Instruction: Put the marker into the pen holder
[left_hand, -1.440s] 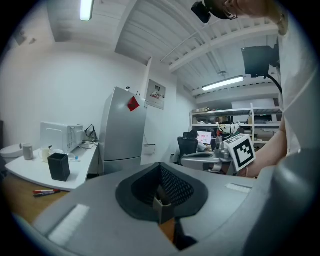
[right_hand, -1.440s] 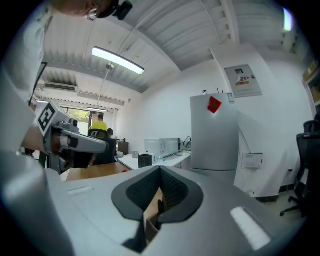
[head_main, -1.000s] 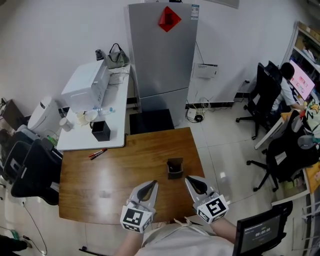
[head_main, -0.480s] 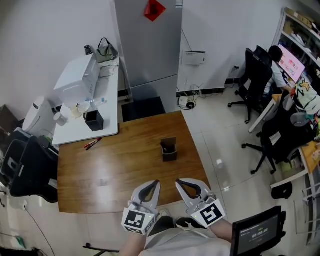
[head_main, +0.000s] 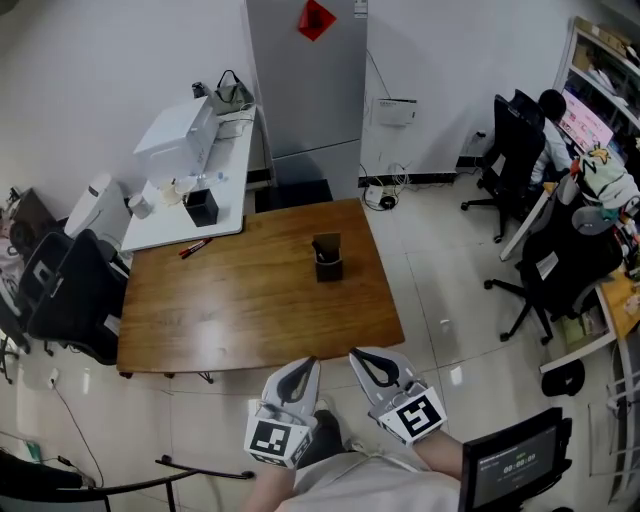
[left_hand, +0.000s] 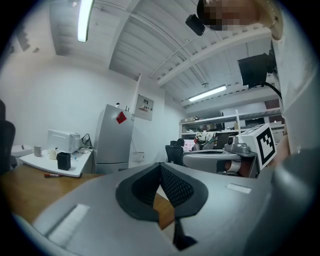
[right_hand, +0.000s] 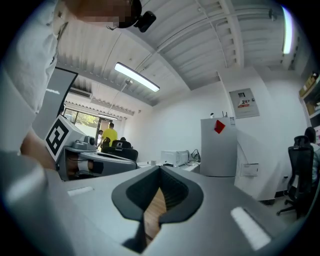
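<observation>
The red marker (head_main: 194, 248) lies at the far left corner of the wooden table (head_main: 240, 310); it also shows in the left gripper view as a small red marker (left_hand: 51, 175). The dark pen holder (head_main: 326, 257) stands upright on the table's far right part. Both grippers hover over the floor, short of the table's near edge, well away from marker and holder. My left gripper (head_main: 308, 363) is shut with nothing in it, its jaws (left_hand: 160, 165) meeting at the tips. My right gripper (head_main: 356, 356) is likewise shut and empty (right_hand: 160, 169).
A white side table (head_main: 170, 228) with a printer (head_main: 185, 140) and a black box (head_main: 201, 207) adjoins the far left corner. A grey fridge (head_main: 305, 80) stands behind. Black chairs (head_main: 60, 295) sit left; office chairs (head_main: 520, 160) and a seated person are right.
Both grippers have drawn back from above the table's near edge to over the floor, still shut. The table, holder and marker now sit farther off in the head view.
</observation>
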